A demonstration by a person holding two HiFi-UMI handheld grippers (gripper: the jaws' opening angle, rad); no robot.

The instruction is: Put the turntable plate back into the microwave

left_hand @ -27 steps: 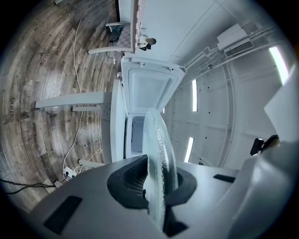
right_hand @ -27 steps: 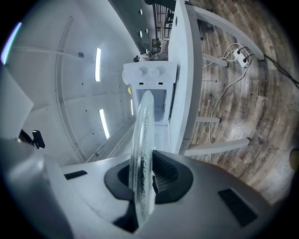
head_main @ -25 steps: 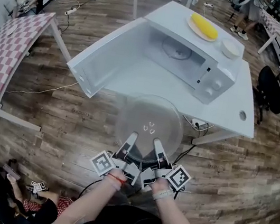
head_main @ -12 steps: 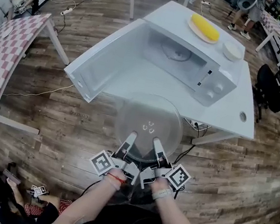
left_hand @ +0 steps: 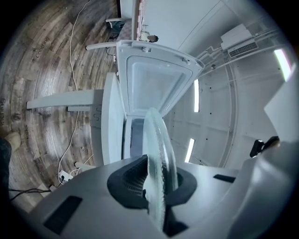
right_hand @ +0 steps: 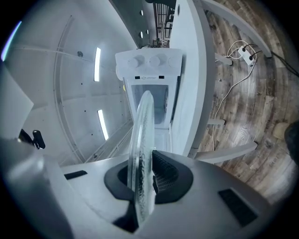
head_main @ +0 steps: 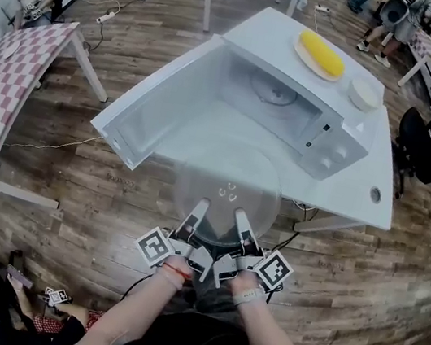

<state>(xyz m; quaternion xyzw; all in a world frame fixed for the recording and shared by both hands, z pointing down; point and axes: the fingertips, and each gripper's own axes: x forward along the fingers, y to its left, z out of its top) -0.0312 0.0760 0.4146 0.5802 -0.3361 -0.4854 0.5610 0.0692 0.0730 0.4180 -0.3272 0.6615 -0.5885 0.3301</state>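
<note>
The clear glass turntable plate (head_main: 229, 187) is held level in the air in front of the white microwave (head_main: 281, 105), over the table's near edge. My left gripper (head_main: 197, 210) is shut on its near rim at the left, and my right gripper (head_main: 240, 217) is shut on the rim at the right. In the left gripper view the plate (left_hand: 159, 154) stands edge-on between the jaws, with the open microwave (left_hand: 149, 88) beyond. The right gripper view shows the plate (right_hand: 141, 154) clamped the same way, facing the microwave (right_hand: 152, 88). The roller ring (head_main: 273, 93) lies inside the cavity.
The microwave door (head_main: 157, 104) hangs open to the left. On the white table (head_main: 354, 184) behind the oven sit a plate with a yellow corn cob (head_main: 320, 54) and a white bowl (head_main: 366, 93). A checkered table (head_main: 7, 89) stands at left; people stand around the room's edges.
The plate and both grippers have moved slightly forward toward the open microwave; the view has shifted closer to the table. Both grips are unchanged.
</note>
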